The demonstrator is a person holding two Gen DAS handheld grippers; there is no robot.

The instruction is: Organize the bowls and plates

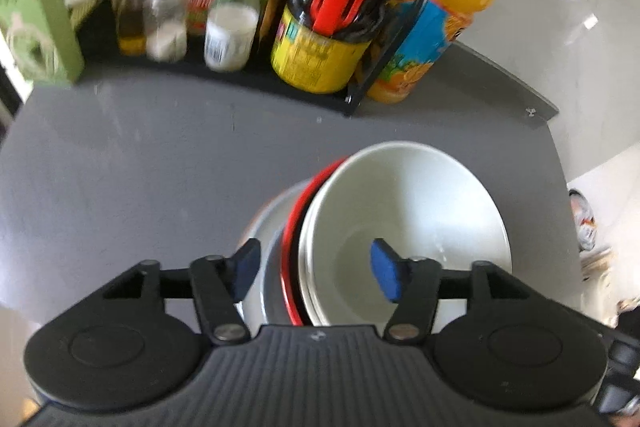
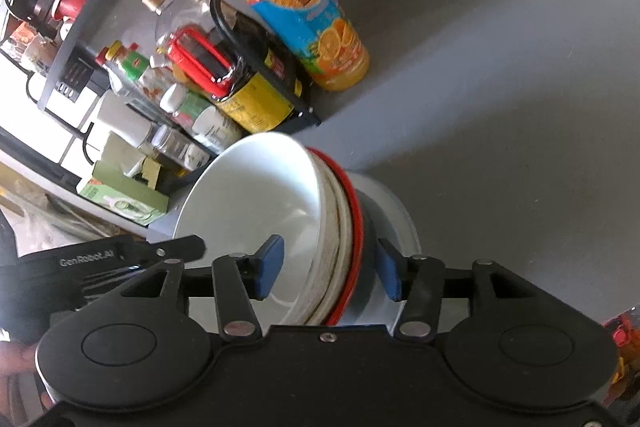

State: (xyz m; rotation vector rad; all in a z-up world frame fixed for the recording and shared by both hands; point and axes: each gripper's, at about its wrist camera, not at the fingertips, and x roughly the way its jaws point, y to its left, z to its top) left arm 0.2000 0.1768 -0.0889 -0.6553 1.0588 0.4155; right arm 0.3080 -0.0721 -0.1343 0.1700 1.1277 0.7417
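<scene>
- Left black plastic two-finger gripper (image 1: 316,269): ribbed dark-grey body, round black side discs, silver pivot screws, blue rubber pads (image 1: 385,273).
- Right black plastic two-finger gripper (image 2: 329,273): smooth black body, silver screws, blue pads (image 2: 271,267).
- White "GenRobot.AI" lettering marks the left gripper's side.

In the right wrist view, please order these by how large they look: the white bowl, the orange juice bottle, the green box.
1. white bowl, though it is nearest the camera
2. orange juice bottle
3. green box

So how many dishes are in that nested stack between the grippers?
4, as rims show: white bowl innermost, speckled bowl around it, red-rimmed bowl next, grey bowl outermost. More may be hidden.
</scene>
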